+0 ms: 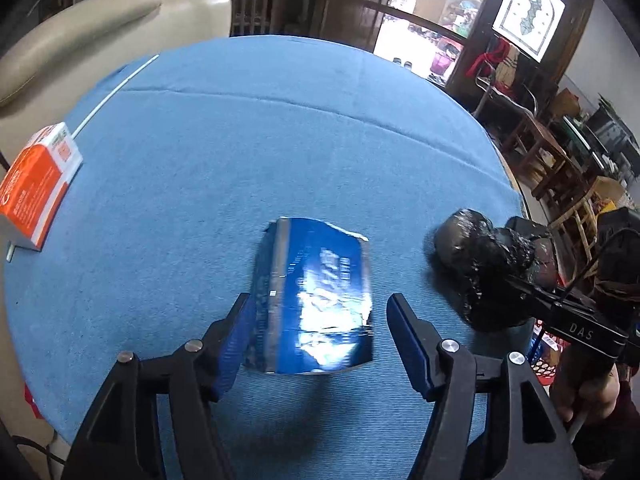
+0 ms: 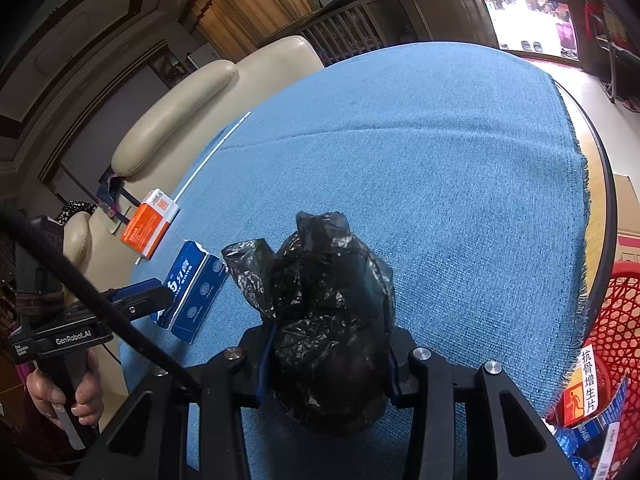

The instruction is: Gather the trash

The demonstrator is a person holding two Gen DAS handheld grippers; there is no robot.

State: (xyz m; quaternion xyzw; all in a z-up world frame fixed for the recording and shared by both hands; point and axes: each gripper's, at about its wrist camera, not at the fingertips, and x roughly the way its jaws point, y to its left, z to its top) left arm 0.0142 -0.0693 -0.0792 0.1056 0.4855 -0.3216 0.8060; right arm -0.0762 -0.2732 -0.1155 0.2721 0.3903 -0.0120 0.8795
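Between the left tool point(image 1: 318, 322) fingers: blue carton point(image 1: 312, 300), flattened and torn at its far end, lying on the blue cloth. Jaws spread wide; left pad touches or nearly touches the carton's left edge, right pad clearly apart from it. Not gripping anything. In the right wrist view the same carton point(image 2: 195, 292) shows with the left tool's tip point(image 2: 140, 296) at its near-left side, person's hand point(image 2: 66, 396) on the handle below.

Right tool point(image 2: 326, 364) is clamped on a crumpled black plastic bag point(image 2: 320, 320), both blue pads pressed into its sides. Can't tell whether the bag's bottom rests on the cloth or hangs just above it. From the left wrist view the bag point(image 1: 480, 264) sits to the right of the carton, near the tabletop's right edge.

Further out: orange-and-white box point(image 1: 38, 188) at the left edge of the tabletop point(image 1: 280, 128), well apart from the carton, with a thin white stick point(image 1: 116, 90) running past it along the cloth edge. Red mesh basket point(image 2: 612, 320) sits below the tabletop's right rim, with packaging inside it. Cream armchair point(image 2: 192, 116) behind the left edge.
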